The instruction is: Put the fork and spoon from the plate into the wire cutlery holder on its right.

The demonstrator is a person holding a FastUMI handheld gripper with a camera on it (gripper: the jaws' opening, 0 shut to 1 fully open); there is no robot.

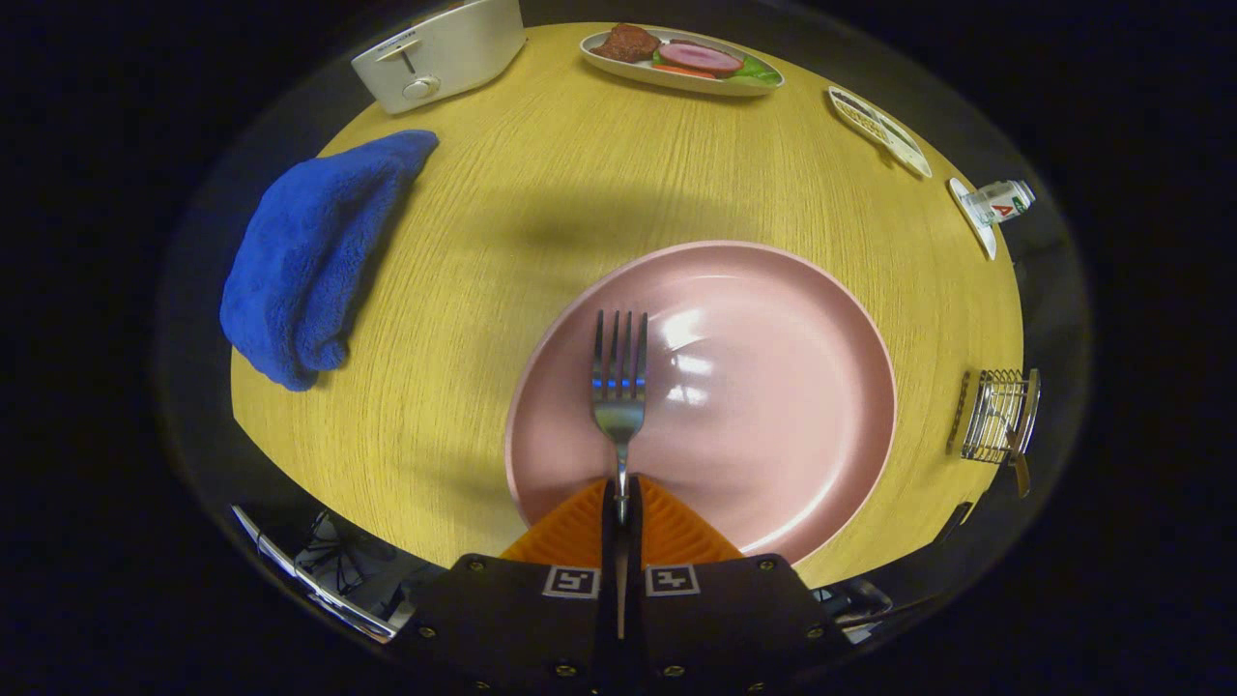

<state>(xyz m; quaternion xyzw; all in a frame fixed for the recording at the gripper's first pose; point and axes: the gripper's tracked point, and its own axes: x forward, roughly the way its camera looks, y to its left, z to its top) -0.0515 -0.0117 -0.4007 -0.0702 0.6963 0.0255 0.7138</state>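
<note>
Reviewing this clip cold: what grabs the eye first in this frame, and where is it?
The fork stands out first: its handle is pinched between the closed fingers of the gripper, tines pointing ahead over the big pink plate. Next comes the crumpled blue cloth on the wooden table to the plate's left. Off to the plate's right sits the small wire cutlery holder, with a handle sticking out of it.

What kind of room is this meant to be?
Probably a mock kitchen or dining corner: a round wooden table with a white toaster, a large pink plate, and a metal fork pinched in the claw.
</note>
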